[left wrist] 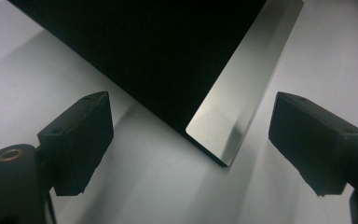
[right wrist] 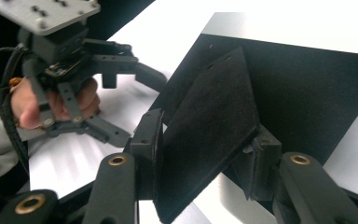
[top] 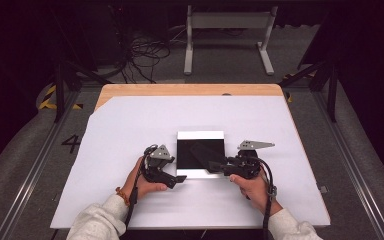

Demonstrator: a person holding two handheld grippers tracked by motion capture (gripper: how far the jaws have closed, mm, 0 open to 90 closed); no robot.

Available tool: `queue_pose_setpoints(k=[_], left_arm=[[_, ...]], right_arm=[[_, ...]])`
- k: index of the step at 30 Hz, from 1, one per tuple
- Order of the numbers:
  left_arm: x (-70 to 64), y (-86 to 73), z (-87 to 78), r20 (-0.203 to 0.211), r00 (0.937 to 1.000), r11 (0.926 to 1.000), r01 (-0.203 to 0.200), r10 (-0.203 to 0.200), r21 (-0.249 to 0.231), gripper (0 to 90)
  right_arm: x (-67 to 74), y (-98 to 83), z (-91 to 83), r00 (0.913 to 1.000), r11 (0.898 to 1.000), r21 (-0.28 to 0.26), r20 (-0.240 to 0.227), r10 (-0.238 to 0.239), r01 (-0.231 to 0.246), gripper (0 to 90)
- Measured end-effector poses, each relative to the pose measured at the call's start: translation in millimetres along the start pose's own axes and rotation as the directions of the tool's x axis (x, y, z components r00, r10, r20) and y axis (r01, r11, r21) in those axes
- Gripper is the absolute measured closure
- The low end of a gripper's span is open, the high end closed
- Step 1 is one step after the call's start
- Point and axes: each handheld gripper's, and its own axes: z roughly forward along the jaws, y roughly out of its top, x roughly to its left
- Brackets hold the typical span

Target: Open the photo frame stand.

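Near the worktop's (top: 130,125) front edge, at its middle, lies a black box (top: 200,150) with silver rims. The right claw (top: 215,166) is clenched on a black flap (right wrist: 209,135) raised over the box. The left claw (top: 179,179) stands released, its 2 jaws either side of the box's front-left corner.
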Motion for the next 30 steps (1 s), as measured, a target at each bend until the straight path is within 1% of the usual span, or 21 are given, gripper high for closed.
queue_pose_setpoints(k=[3,4,5,6,8,11,12,13,17,19,21,22,23,24,28,30], left_arm=[[1.8,2.8,1.0,0.009,0.9999,1.0,0.008,-0.008,-0.005,14.9],[2.5,4.2,1.8,0.005,1.0,0.9999,0.008,-0.008,-0.012,15.0],[2.5,4.2,1.8,0.005,1.0,0.9999,0.008,-0.008,-0.012,15.2],[3.5,6.2,2.9,0.01,0.9999,0.9998,0.011,-0.011,-0.015,15.3],[4.1,7.4,3.8,0.007,0.9999,0.9999,0.007,-0.007,-0.014,15.5],[6.0,9.7,6.8,0.003,0.9998,0.9996,0.02,-0.02,-0.019,16.1],[6.8,10.4,7.6,0.007,0.9999,0.9996,0.014,-0.014,-0.024,16.3],[6.3,11.2,8.4,0.006,0.9998,0.9995,0.017,-0.017,-0.028,16.8],[5.8,12.8,9.7,0.005,1.0,0.9996,-0.008,0.008,-0.028,19.8],[5.7,12.8,9.3,0.004,1.0,0.9994,-0.009,0.009,-0.033,21.0],[4.9,13.1,8.4,-0.007,0.9998,0.9993,-0.019,0.019,-0.031,22.8],[4.2,13.1,8.3,-0.007,0.9998,0.9993,-0.02,0.019,-0.033,23.8],[4.2,13.5,7.9,-0.007,0.9995,0.999,-0.03,0.029,-0.033,25.8],[3.0,14.0,7.6,-0.022,0.999,0.9987,-0.04,0.039,-0.033,27.0],[3.5,14.2,6.0,-0.024,0.9986,0.998,-0.047,0.047,-0.042,29.1],[4.1,14.2,4.0,-0.019,0.9988,0.9979,-0.045,0.045,-0.047,32.5]], right_arm=[[1.3,-0.9,-1.4,0.9998,1.0,-0.002,-0.002,-0.022,0.022,57.7],[2.2,-1.1,-1.9,0.9994,0.999,-0.003,-0.002,-0.034,0.034,57.9],[2.2,-1.1,-1.9,0.9994,0.999,-0.003,-0.002,-0.034,0.034,57.9],[4.6,-0.9,-3.0,0.9986,0.999,-0.002,-0.002,-0.054,0.054,58.0],[5.2,-0.9,-3.3,0.9983,0.998,-0.003,-0.003,-0.058,0.058,58.1],[6.5,-1.3,-4.0,0.9968,0.997,-0.002,-0.001,-0.08,0.08,58.2],[6.5,-1.6,-4.4,0.9961,0.996,-0.002,-0.004,-0.088,0.088,58.4],[6.6,-1.9,-4.6,0.9957,0.996,-0.002,-0.005,-0.092,0.092,58.4],[6.5,-2.6,-5.4,0.9942,0.994,0.004,-0.007,-0.107,0.108,58.3],[6.5,-2.6,-5.7,0.993,0.993,0.009,-0.009,-0.118,0.118,58.4],[6.5,-2.7,-5.9,0.9917,0.992,0.012,-0.011,-0.128,0.128,58.4],[6.6,-2.8,-6.1,0.9914,0.991,0.013,-0.012,-0.13,0.13,58.4],[6.8,-2.8,-6.5,0.9907,0.991,0.015,-0.014,-0.135,0.135,58.3],[6.9,-2.8,-6.5,0.9901,0.99,0.017,-0.014,-0.14,0.14,58.3],[7.2,-2.7,-7.1,0.9885,0.988,0.023,-0.017,-0.15,0.151,58.3],[7.1,-3.3,-7.6,0.9875,0.987,0.028,-0.018,-0.157,0.157,58.3]])
